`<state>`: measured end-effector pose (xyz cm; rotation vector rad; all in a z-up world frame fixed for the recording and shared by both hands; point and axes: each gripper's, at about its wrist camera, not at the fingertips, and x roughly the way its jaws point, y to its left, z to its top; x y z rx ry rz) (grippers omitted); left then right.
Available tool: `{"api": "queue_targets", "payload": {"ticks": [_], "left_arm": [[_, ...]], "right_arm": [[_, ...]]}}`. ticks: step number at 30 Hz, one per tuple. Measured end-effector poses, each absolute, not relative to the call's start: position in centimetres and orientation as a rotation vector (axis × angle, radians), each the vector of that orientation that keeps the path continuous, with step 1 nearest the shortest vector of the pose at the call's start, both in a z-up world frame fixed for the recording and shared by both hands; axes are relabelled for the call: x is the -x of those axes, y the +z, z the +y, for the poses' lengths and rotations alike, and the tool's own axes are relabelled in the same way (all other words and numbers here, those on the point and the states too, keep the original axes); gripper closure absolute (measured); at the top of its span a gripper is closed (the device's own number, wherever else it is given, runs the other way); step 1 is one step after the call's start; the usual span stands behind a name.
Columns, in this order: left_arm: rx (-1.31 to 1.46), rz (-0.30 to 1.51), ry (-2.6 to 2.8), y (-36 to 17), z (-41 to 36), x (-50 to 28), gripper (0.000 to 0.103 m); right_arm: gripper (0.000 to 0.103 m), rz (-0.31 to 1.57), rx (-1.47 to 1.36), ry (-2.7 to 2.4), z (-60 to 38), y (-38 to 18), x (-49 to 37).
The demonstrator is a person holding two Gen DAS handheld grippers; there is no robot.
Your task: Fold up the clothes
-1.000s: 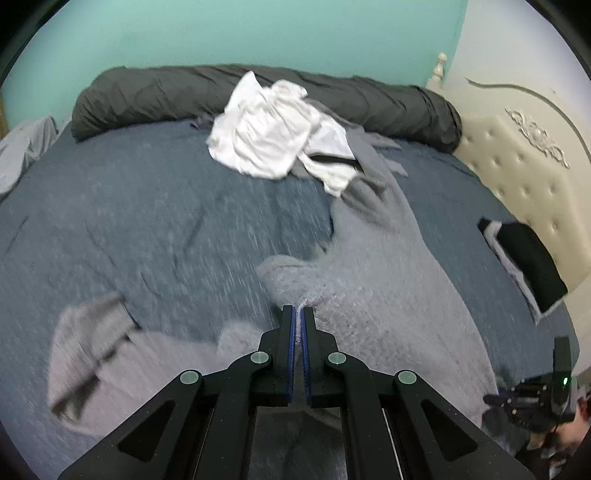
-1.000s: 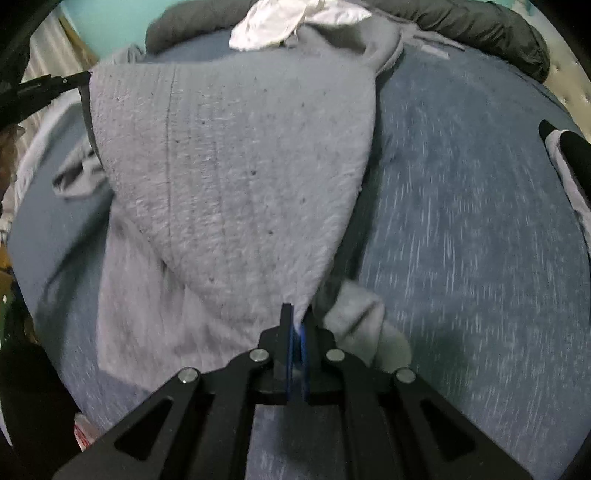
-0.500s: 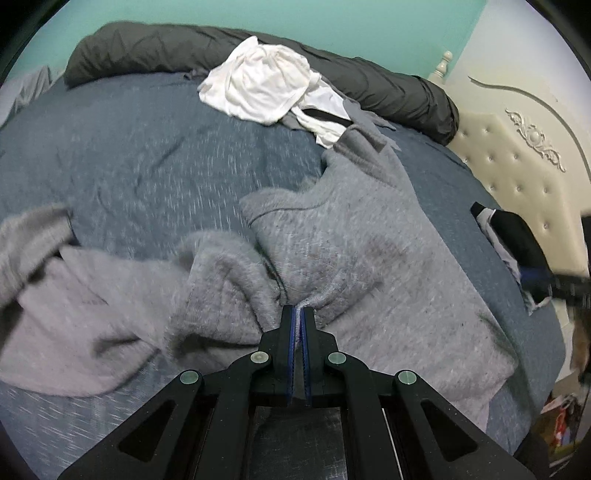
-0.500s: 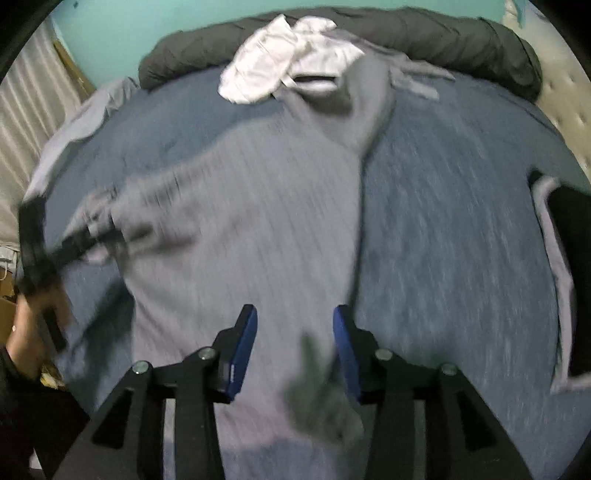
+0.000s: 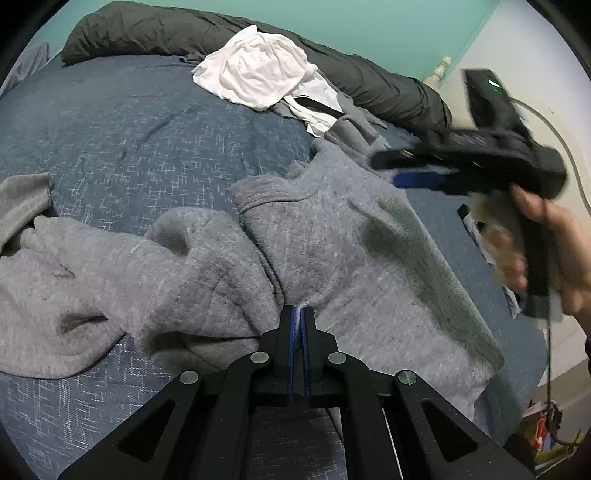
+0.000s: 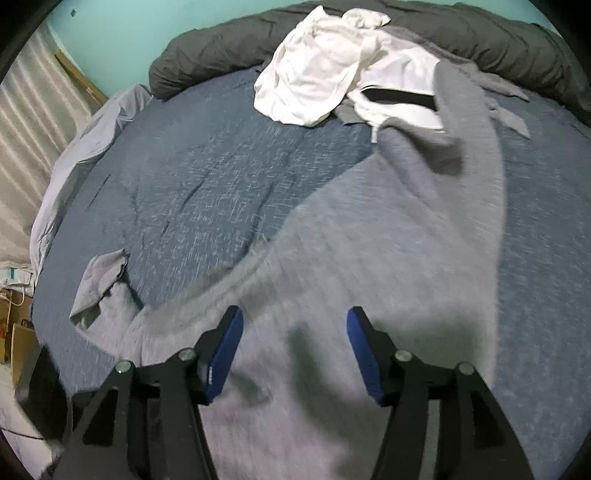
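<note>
Your left gripper [image 5: 297,314] is clenched on a pinch of the fuzzy grey knit sweater [image 5: 332,251], which sprawls over the blue flecked bedspread [image 5: 122,136]; one crumpled sleeve [image 5: 92,280] trails toward nine o'clock in the left wrist view. At twelve o'clock a crumpled white garment [image 5: 255,77] rests against the long dark grey rolled duvet [image 5: 155,33]. At three o'clock your hand [image 5: 546,240] carries the right gripper [image 5: 402,170] above the sweater's far side. In its own view, the right gripper [image 6: 294,332] is released, its jaws having just been opening, blue pads [image 6: 225,350] apart with nothing pinched, sweater [image 6: 369,258] beneath them.
</note>
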<state>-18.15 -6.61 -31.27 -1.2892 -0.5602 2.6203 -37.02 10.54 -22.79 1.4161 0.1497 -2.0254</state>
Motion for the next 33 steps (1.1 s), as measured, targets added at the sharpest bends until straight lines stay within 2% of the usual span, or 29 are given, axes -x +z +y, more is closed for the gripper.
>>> {"api": "queue_targets", "payload": {"ticks": [5,8,9,10,11,12,13,14,21,23,24,26,27,33], "left_arm": [[1.295,-0.536,2.611,-31.4,-5.9,18.1,0.100],[1.287,-0.528,2.614,-31.3,-5.9,17.9,0.100],[1.285,-0.528,2.616,-31.3,-6.0,17.8,0.100],[1.282,-0.530,2.616,-31.2,-6.1,17.7,0.100],[1.279,-0.532,2.616,-31.2,-6.1,17.6,0.100],[1.280,-0.532,2.616,-31.2,-6.1,17.7,0.100],[1.282,-0.531,2.616,-31.2,-6.2,17.7,0.100],[1.283,-0.532,2.615,-31.3,-6.2,17.7,0.100],[1.275,-0.521,2.614,-31.0,-5.5,17.6,0.100],[1.273,-0.518,2.612,-31.0,-5.1,17.6,0.100],[1.273,-0.510,2.614,-31.0,-5.0,17.6,0.100],[1.273,-0.496,2.618,-31.0,-4.9,17.5,0.100],[1.273,-0.497,2.618,-31.0,-4.9,17.6,0.100],[1.264,-0.462,2.620,-30.7,-4.8,17.5,0.100]], "right_arm": [[0.043,0.104,-1.463,-2.030,7.6,-24.5,39.1],[0.044,0.143,-1.487,-2.042,6.5,-25.6,39.8],[0.049,0.156,-1.488,-2.048,6.3,-26.0,39.8],[0.070,0.150,-1.485,-2.042,6.3,-26.3,39.9],[0.088,0.134,-1.479,-2.031,6.3,-26.5,39.9],[0.092,0.122,-1.468,-2.026,6.4,-26.6,39.7],[0.100,0.119,-1.452,-2.026,6.6,-26.4,39.5],[0.103,0.119,-1.434,-2.030,7.0,-26.1,39.3],[0.103,0.106,-1.342,-2.079,12.3,-23.3,38.4],[0.101,0.056,-1.352,-2.059,12.4,-23.0,38.9],[0.096,0.058,-1.368,-2.058,11.9,-23.1,39.1],[0.044,0.063,-1.399,-2.056,11.0,-23.1,39.5],[0.041,0.068,-1.404,-2.050,10.3,-23.1,39.6],[0.041,0.132,-1.477,-2.050,6.2,-25.9,40.7]]}}
